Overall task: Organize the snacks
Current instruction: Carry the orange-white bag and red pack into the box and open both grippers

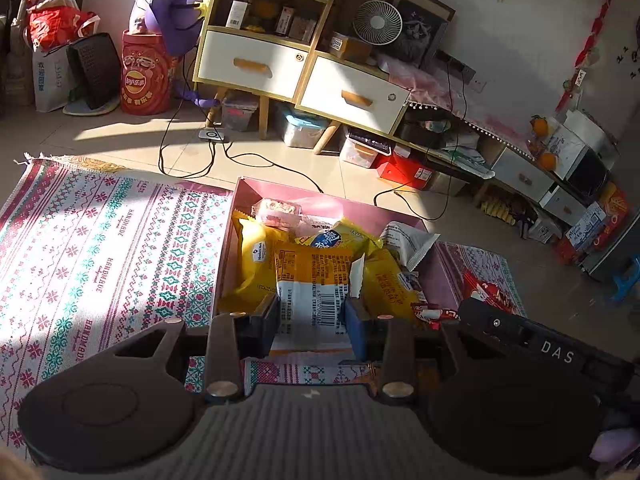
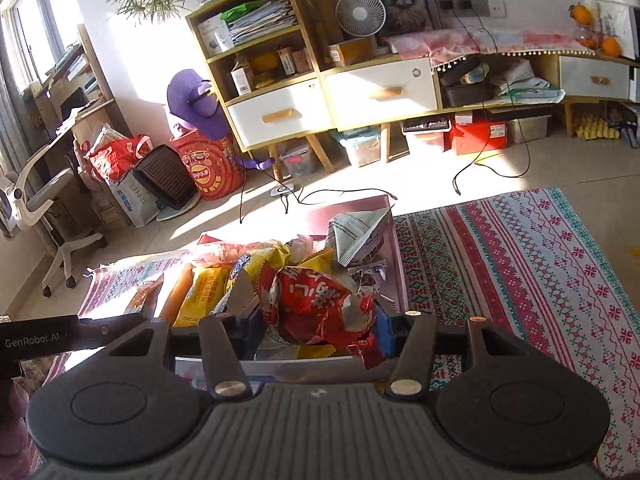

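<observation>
A pink box [image 1: 244, 196] [image 2: 352, 206] stands on the patterned rug, filled with several snack packets. My left gripper [image 1: 312, 316] is shut on a yellow and white packet [image 1: 316, 276] with a barcode, held over the box's near edge. Around it lie other yellow packets [image 1: 254, 256] and a grey and white pouch [image 1: 408, 242]. In the right wrist view, my right gripper [image 2: 316, 328] is shut on a crumpled red packet [image 2: 316, 300], held above the box's near side. The other gripper's black body [image 1: 520, 332] [image 2: 40, 340] shows at the edge of each view.
The woven rug [image 1: 100, 248] [image 2: 520, 264] spreads on both sides of the box. Cables [image 1: 224, 148] trail over the tiled floor behind it. A white and wood cabinet [image 2: 332, 96] lines the wall, with storage boxes under it. Bags and a red drum [image 1: 144, 76] stand at the left.
</observation>
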`<state>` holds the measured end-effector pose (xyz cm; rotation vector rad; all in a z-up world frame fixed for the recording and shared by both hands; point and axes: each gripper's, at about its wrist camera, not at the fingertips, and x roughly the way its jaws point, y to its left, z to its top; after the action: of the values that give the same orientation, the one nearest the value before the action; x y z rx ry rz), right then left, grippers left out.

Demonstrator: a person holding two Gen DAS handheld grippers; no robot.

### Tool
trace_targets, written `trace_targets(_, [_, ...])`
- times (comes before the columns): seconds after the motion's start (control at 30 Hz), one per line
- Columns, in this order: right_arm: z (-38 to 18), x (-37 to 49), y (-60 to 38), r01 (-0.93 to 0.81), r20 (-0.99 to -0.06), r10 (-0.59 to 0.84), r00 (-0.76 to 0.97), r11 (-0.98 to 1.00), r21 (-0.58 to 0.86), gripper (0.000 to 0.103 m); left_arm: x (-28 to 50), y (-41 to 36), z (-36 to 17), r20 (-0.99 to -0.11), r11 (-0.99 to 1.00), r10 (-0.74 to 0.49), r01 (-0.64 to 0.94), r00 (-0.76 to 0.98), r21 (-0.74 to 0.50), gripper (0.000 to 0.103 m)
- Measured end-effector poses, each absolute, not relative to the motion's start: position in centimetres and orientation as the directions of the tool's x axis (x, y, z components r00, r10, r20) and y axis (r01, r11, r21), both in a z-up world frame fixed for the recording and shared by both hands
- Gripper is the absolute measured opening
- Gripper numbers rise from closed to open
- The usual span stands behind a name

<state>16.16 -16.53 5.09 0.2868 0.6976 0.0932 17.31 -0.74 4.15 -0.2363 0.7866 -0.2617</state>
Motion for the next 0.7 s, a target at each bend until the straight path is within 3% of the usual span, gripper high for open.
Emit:
trace_targets(0.3, [3.6, 18.4, -19.2, 0.06, -0.615, 0.217, 0.758, 0.916, 0.396, 0.05, 18.2, -6.8, 2.9, -0.652, 0.918, -0.392, 0.317, 0.649, -0.237, 0.042])
trace_targets(0.7, [2.2, 19.8, -19.3, 0.08, -0.63, 0.237, 0.74, 0.898, 0.432, 0.053, 19.9, -8.0, -0.4, -0.687, 0.941, -0.322, 0.302, 0.651, -0.155, 0.042])
